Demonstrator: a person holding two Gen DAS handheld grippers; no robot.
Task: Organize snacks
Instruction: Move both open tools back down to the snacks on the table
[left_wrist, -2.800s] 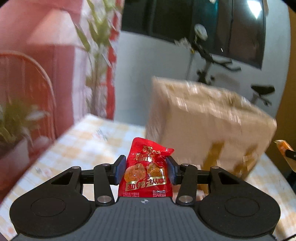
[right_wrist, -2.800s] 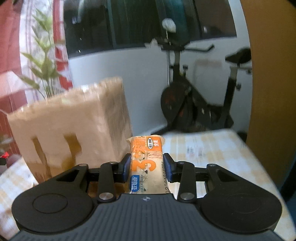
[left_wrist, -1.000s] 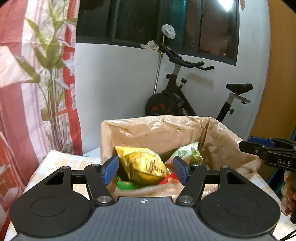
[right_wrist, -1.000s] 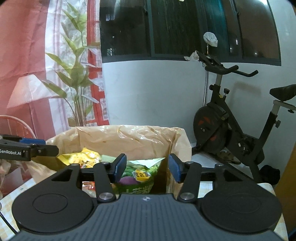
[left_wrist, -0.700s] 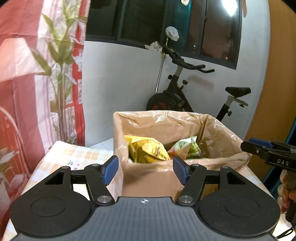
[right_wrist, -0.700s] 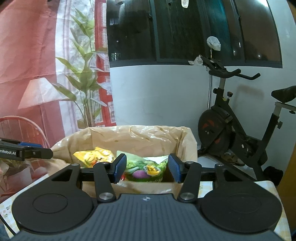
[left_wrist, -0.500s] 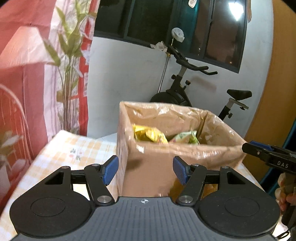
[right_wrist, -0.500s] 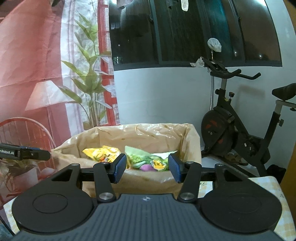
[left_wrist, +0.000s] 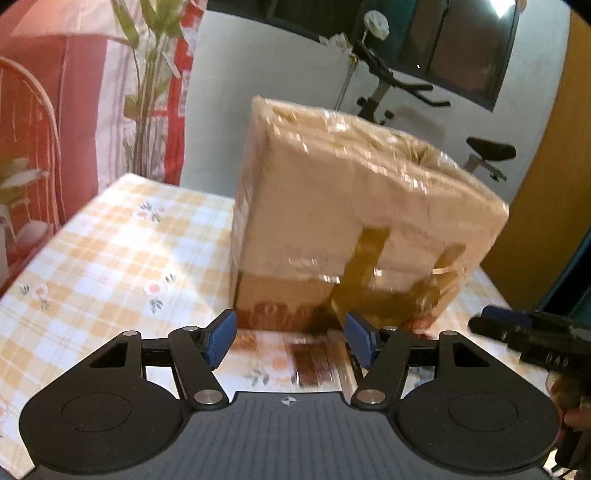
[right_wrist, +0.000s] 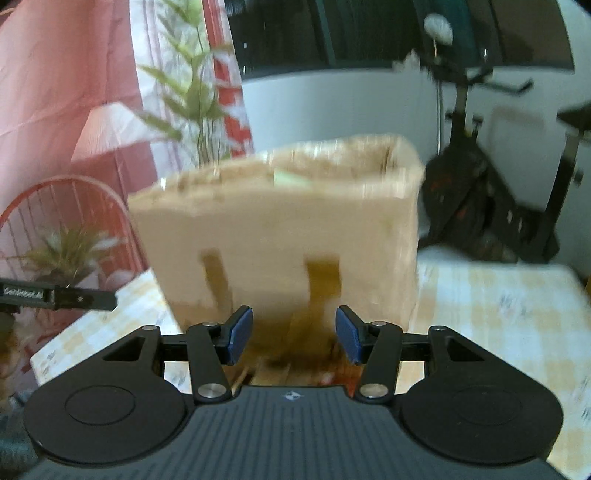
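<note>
A tall brown cardboard box (left_wrist: 354, 221) lined with plastic stands on the checked tablecloth (left_wrist: 122, 258); it also shows in the right wrist view (right_wrist: 288, 236), blurred. A bit of green snack packet (right_wrist: 284, 177) peeks over its rim. My left gripper (left_wrist: 288, 341) is open and empty, low in front of the box. A blurred brown snack packet (left_wrist: 310, 363) lies on the cloth between its fingers. My right gripper (right_wrist: 293, 332) is open and empty, close to the box's front face. Blurred packets (right_wrist: 325, 374) lie on the table just below it.
An exercise bike (right_wrist: 491, 206) stands behind the table on the right. A plant (left_wrist: 147, 85) and red curtains stand at the left, with a red wire chair (right_wrist: 70, 221). The other gripper shows at each view's edge, the right one (left_wrist: 532, 339) and the left one (right_wrist: 55, 297).
Both grippers let go of their snack packets into the box earlier. Since then both have dropped from above the box's rim down to table level in front of it, still open.
</note>
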